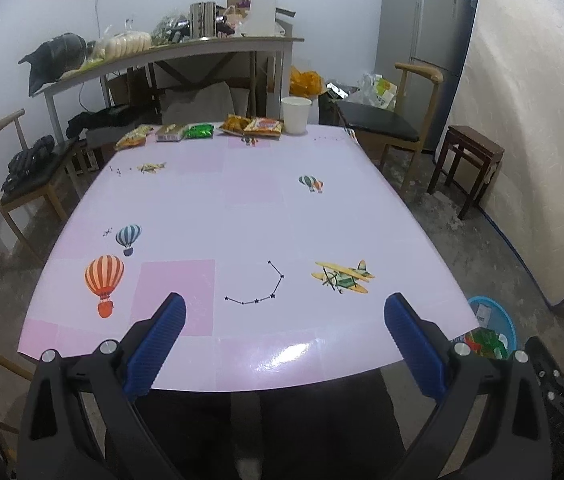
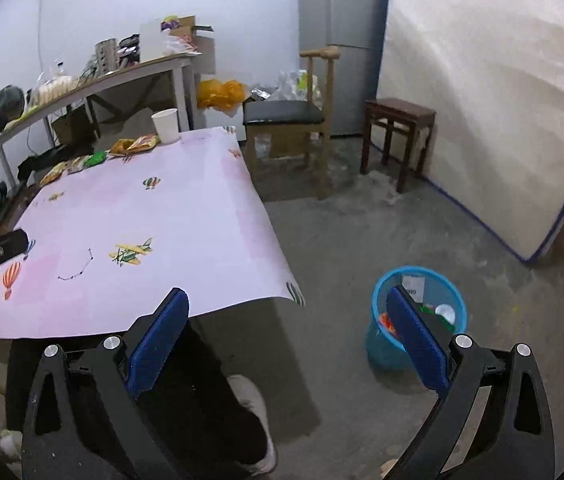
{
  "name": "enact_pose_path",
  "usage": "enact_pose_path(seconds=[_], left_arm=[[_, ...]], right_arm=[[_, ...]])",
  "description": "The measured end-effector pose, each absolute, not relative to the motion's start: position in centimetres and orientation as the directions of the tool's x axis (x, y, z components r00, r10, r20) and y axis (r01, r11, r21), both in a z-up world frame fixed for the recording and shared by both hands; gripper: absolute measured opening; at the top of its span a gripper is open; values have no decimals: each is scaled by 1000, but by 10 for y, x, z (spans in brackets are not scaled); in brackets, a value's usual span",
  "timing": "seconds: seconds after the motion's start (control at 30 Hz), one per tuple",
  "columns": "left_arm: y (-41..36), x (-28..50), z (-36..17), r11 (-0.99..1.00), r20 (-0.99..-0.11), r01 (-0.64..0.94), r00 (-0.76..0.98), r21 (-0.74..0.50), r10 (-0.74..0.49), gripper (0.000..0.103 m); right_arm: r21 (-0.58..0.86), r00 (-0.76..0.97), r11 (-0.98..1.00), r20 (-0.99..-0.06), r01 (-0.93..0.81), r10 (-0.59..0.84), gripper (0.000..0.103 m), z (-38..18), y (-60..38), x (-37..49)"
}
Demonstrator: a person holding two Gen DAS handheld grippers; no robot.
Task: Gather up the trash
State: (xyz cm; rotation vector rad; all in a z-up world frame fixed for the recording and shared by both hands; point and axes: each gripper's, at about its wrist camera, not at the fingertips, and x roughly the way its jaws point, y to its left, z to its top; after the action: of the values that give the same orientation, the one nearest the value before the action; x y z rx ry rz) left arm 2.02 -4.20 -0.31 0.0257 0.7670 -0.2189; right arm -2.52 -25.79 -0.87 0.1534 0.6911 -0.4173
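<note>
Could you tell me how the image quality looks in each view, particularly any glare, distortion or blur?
Left wrist view: a bright glare patch sits on the table near its front edge; fisheye bends the table edges, corners vignette dark. Right wrist view: no glare on the table, the mattress looks soft and washed out, and the blue bin stays fairly sharp.

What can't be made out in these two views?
- Blue bin contents: right view, the right tool's finger covers part; left view, table edge and finger cut it off.
- Snack wrappers: print too small, both views.
- White cup: inside not visible.
</note>
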Motion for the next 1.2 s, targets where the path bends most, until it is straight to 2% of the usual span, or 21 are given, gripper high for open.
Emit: enact_pose_path(seconds=[0.6,0.8,1.2], left_arm=[[-65,48,-13,971,-723,235,664,-42,-192,97],[-70,51,-20,970,-736,241,653,-21,-178,97],[-68,48,-31,969,-763,244,622,-24,-176,97]], right_arm=[[9,642,876,-684,481,-346,95,-17,-273,-20],[43,628,875,-713,483,-311,95,-26,-276,-12],[23,581,872,-754,490,-306,95,-24,-274,-12]])
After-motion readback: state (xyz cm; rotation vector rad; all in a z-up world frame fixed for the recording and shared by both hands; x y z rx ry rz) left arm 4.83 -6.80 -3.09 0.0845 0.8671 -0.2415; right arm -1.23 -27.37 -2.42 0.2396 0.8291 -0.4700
